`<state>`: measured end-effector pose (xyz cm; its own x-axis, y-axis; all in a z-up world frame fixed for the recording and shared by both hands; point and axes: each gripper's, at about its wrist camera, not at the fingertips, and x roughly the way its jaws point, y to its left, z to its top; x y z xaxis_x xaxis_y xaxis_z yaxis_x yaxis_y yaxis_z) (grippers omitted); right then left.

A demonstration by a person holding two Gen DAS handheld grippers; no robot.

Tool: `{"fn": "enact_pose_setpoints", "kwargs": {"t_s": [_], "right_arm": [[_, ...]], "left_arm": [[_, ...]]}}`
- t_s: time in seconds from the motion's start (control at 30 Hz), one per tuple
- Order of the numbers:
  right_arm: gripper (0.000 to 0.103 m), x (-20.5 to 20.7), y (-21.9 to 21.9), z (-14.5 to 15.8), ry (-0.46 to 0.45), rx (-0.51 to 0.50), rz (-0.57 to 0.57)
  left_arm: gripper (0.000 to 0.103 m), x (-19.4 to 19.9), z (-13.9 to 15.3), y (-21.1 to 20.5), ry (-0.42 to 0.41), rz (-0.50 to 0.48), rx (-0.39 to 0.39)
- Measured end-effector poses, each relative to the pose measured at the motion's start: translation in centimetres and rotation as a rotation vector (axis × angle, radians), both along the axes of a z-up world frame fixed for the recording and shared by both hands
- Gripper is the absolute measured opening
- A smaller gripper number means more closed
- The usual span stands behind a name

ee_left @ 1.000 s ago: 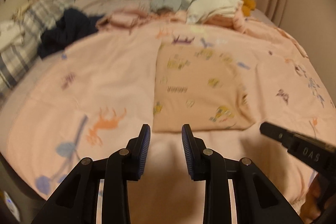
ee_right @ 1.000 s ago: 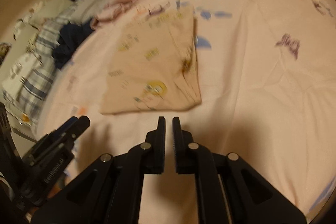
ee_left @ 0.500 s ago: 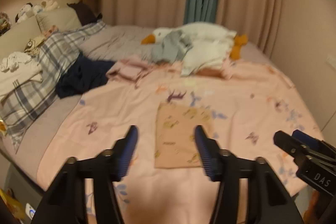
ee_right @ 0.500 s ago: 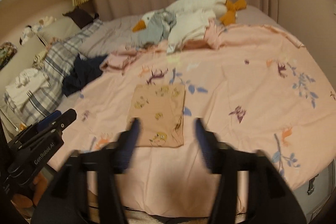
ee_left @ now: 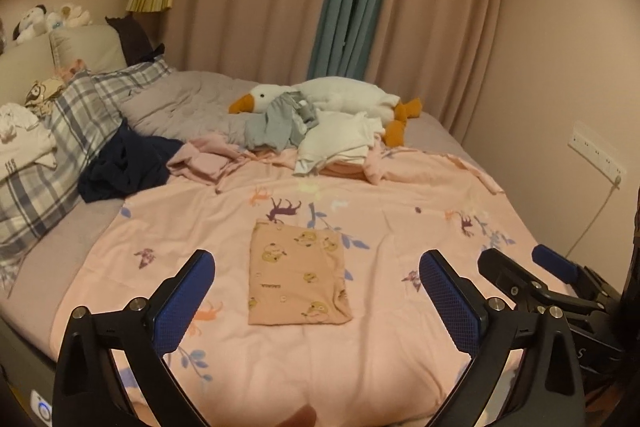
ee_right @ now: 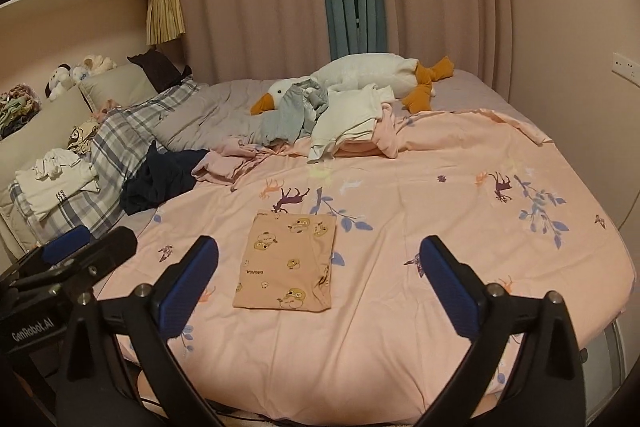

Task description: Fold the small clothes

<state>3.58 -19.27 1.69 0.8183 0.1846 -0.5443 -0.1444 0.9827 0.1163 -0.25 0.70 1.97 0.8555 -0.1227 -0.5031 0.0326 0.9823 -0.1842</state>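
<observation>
left hand-held gripper (ee_left: 318, 291) spread wide, nothing between its blue pads; right hand-held gripper (ee_right: 320, 277) likewise wide open and empty. both held back from the bed (ee_right: 440, 327), its near edge cut off by the gripper frames. folded peach garment (ee_left: 298, 277) lies flat on the pink animal-print sheet (ee_left: 400, 195), centred between the fingers, touched by neither gripper. small print on the garment too small to read. "genrobot.ai" legible on the left gripper body in the right wrist view. unfolded clothes pile (ee_right: 332, 119) partly hides the plush goose (ee_right: 360, 73).
</observation>
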Motion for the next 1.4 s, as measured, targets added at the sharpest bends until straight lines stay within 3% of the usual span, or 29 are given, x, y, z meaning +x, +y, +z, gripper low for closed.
{"fn": "enact_pose_setpoints", "kwargs": {"t_s": [0.13, 0.8, 0.97, 1.4], "right_arm": [[0.103, -0.76, -0.07, 0.20, -0.009, -0.006, -0.011], [0.103, -1.08, -0.09, 0.01, 0.012, -0.042, -0.055], [0.103, -0.96, -0.02, -0.34, 0.017, -0.045, -0.057], [0.103, -0.74, -0.16, -0.56, 0.028, -0.055, -0.072]], "left_arm": [[0.101, -0.26, 0.28, -0.15, -0.004, 0.041, 0.013], [0.101, -0.74, 0.10, -0.45, 0.013, 0.060, 0.010], [0.101, -0.77, -0.04, -0.48, 0.011, 0.089, 0.047], [0.101, -0.58, -0.14, -0.57, 0.028, 0.047, 0.052]]}}
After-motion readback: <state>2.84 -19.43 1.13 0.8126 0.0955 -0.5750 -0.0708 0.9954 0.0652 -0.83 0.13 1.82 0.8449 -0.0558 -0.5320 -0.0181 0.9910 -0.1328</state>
